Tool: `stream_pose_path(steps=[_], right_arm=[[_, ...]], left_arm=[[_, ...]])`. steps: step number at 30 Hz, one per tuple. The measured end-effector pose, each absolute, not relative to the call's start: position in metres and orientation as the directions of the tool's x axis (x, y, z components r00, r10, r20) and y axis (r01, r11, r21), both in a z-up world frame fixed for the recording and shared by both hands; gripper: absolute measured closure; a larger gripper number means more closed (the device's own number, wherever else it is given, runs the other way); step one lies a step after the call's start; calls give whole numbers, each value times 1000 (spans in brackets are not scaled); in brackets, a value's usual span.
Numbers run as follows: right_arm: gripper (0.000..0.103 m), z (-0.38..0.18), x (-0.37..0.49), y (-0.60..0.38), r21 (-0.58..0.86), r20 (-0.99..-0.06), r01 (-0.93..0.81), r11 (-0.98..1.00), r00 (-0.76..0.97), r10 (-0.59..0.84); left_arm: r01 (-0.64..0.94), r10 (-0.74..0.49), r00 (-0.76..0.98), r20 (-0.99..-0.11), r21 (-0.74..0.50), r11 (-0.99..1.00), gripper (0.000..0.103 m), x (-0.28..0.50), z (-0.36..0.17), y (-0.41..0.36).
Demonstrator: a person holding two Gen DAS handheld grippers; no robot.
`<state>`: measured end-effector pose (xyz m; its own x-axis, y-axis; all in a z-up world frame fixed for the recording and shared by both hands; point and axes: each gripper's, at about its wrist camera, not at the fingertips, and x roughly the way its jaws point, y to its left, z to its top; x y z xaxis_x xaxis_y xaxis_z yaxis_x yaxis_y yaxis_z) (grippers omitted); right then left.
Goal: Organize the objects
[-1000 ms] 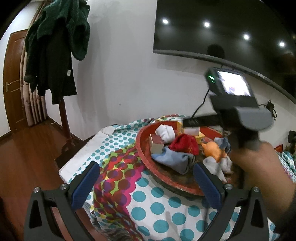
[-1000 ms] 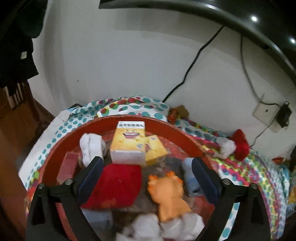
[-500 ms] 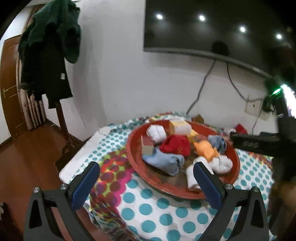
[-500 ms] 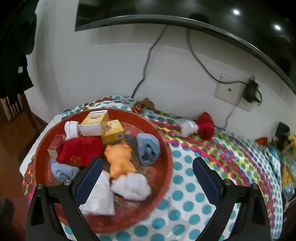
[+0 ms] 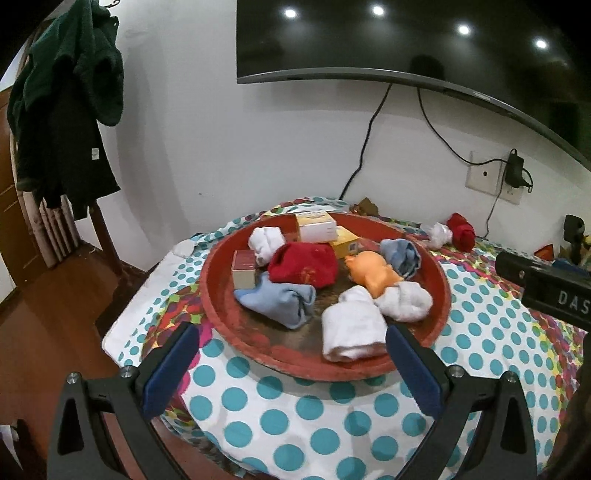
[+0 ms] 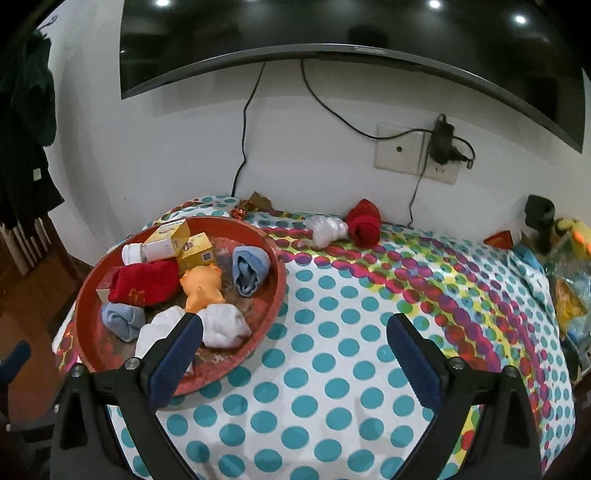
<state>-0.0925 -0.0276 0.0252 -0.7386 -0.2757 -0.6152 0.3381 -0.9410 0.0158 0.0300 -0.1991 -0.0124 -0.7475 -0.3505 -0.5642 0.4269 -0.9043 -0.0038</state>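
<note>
A round red tray point(image 5: 221, 325) point(image 6: 275, 291) sits on the dotted tablecloth. It holds rolled socks in red point(image 5: 303, 264), blue point(image 5: 284, 301) and white point(image 5: 352, 328), an orange toy point(image 5: 373, 273) point(image 6: 201, 286) and small boxes point(image 5: 316, 227). A red sock roll point(image 6: 365, 221) and a white one point(image 6: 327, 229) lie on the cloth near the wall. My left gripper point(image 5: 291, 369) is open and empty at the tray's near rim. My right gripper point(image 6: 295, 362) is open and empty over the cloth, right of the tray.
The table stands against a white wall with a TV point(image 6: 332, 33), cables and a socket point(image 6: 413, 155). Clutter point(image 6: 565, 258) sits at the table's right end. A coat stand with dark clothes point(image 5: 62, 122) stands left. The right gripper's body point(image 5: 554, 291) shows at the left view's right edge.
My right gripper has pulled back from over the tray and swung right, over the open cloth. My left view has turned right, with the tray now centred.
</note>
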Motion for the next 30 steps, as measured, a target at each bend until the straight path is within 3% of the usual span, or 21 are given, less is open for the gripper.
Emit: stream_pose_path(steps=[7,11,15,30], right_arm=[[3,26,-81,-13,20,-603,341,-940,-746,-283],[3,27,-77,-13,5,-594,352,-936,-752,-285],[3,27,-75,-14,8,-593,354,-935,-751,-289],[3,19,-76,-17,-4,-609,357,-934,-741,-281]], left_arm=[[423,-357,-727,-586,28,-906,0,26,-18,-192],[481,-431,-694,-576,74,-874,0,25,-21,-189],[447,-374,-713,-593,27,-894,0,24,-24,-189],[444,-381,-710,-592,43,-895,0,19,-32,-184]])
